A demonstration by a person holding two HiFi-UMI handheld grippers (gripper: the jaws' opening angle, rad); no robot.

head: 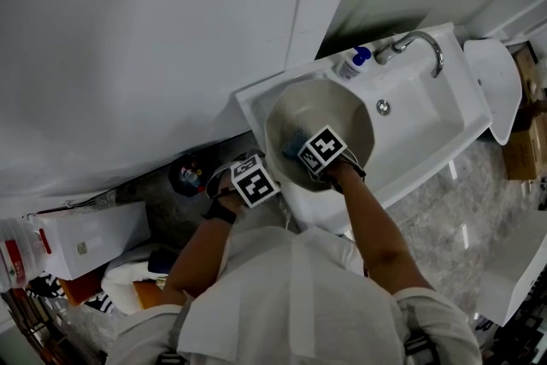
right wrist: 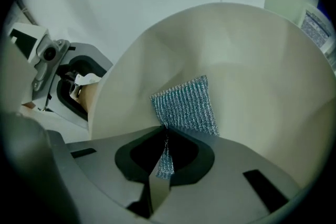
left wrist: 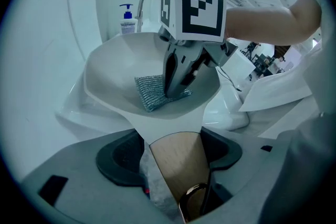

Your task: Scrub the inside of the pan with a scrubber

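Observation:
A cream pan [head: 338, 111] hangs tilted over the white sink [head: 427, 111]. My left gripper [head: 267, 171] is shut on its wooden handle [left wrist: 178, 165], which fills the gap between the jaws. Inside the pan [right wrist: 252, 76] a blue-silver mesh scrubber [right wrist: 186, 107] lies flat against the wall. My right gripper [right wrist: 164, 134] is shut on the scrubber's near corner. In the left gripper view the right gripper [left wrist: 173, 93] stands in the pan with its tips on the scrubber [left wrist: 152, 93]. The pan's outer underside is hidden.
A curved faucet [head: 423, 43] and a blue-topped soap bottle [head: 355, 62] stand at the sink's back rim. A white wall rises behind. A white box [head: 85, 239] and mixed clutter lie on the floor at the left.

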